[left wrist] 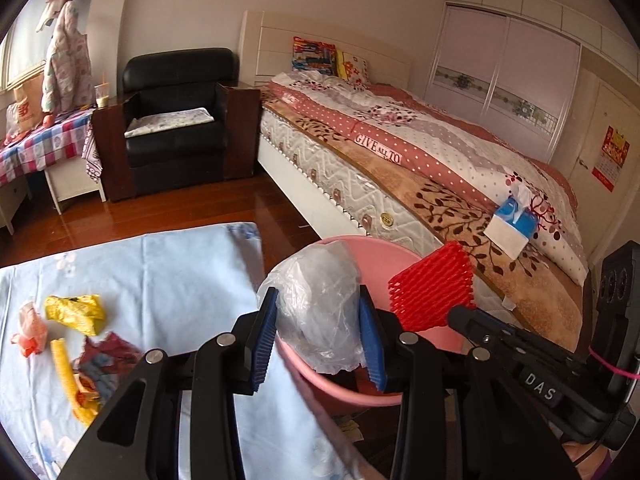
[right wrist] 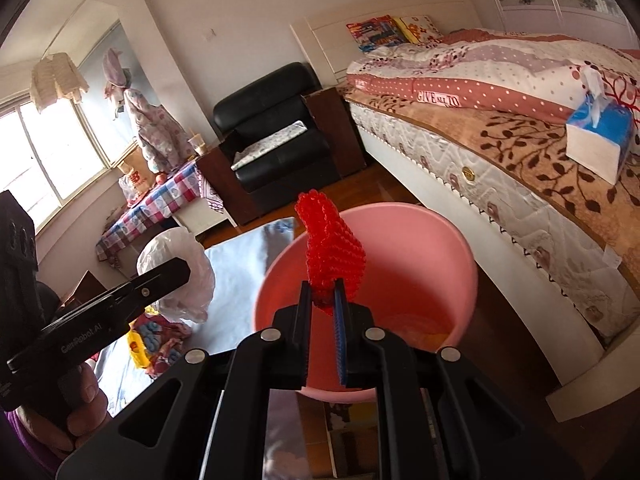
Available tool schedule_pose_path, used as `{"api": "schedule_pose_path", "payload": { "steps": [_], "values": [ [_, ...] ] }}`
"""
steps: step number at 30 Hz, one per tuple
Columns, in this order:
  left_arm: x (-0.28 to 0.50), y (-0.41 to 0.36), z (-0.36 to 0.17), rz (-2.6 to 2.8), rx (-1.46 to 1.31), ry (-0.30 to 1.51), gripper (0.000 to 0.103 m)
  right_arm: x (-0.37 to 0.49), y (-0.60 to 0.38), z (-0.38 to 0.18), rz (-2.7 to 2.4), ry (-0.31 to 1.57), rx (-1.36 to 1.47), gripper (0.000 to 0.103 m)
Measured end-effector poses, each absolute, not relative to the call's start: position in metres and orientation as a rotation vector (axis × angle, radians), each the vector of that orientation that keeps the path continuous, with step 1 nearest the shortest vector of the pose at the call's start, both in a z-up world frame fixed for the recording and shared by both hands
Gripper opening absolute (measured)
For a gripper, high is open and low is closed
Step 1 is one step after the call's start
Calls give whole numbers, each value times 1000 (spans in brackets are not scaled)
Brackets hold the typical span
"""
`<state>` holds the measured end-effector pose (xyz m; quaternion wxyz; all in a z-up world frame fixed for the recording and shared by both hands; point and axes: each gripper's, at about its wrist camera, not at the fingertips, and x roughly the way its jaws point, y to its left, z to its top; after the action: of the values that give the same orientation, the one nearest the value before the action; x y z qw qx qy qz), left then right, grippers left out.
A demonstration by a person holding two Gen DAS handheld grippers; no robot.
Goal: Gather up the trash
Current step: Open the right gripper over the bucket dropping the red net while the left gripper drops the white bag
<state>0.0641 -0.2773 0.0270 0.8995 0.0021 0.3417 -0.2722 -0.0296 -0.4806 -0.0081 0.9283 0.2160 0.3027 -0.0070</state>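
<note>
1. Blue ribbed pads of the left gripper (left wrist: pixel 318 334) stand about half apart, pressed on either side of a crumpled clear plastic bag (left wrist: pixel 316 312), which they hold above the near rim of a round pink plastic bucket (left wrist: pixel 384 256).
2. Closed almost fully, the right gripper (right wrist: pixel 323 304) pinches the lower end of a red foam net sleeve (right wrist: pixel 332 252); the sleeve stands up from the fingers over the open mouth of the same bucket (right wrist: pixel 400 224).
3. From the left wrist view, the red sleeve (left wrist: pixel 432 284) hangs just beside the clear bag, over the far right part of the bucket.
4. From the right wrist view, the clear bag (right wrist: pixel 180 272) shows to the left of the bucket, and a hand (right wrist: pixel 80 400) grips the left tool's handle at the lower left.
5. Left of the bucket lies a pale blue floral cloth (left wrist: pixel 160 280) bearing more litter: a crumpled yellow wrapper (left wrist: pixel 76 312), a pink and orange scrap (left wrist: pixel 30 330), a yellow ribbed tube (left wrist: pixel 64 364) and a reddish printed wrapper (left wrist: pixel 108 360).
6. Behind the bucket runs a bed with a dotted and flowered quilt (left wrist: pixel 400 128); a blue and white tissue pack (left wrist: pixel 512 224) rests near its edge.
7. Farther off, a black leather armchair (left wrist: pixel 176 112) stands on the wooden floor (left wrist: pixel 180 208).
</note>
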Motion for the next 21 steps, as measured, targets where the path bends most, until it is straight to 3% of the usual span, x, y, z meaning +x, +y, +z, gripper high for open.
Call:
{"api": "schedule_pose_path", "payload": {
  "steps": [21],
  "values": [
    [92, -324, -35, -566, 41, 797, 39, -3, -488, -45, -91, 739, 404, 11]
  ]
}}
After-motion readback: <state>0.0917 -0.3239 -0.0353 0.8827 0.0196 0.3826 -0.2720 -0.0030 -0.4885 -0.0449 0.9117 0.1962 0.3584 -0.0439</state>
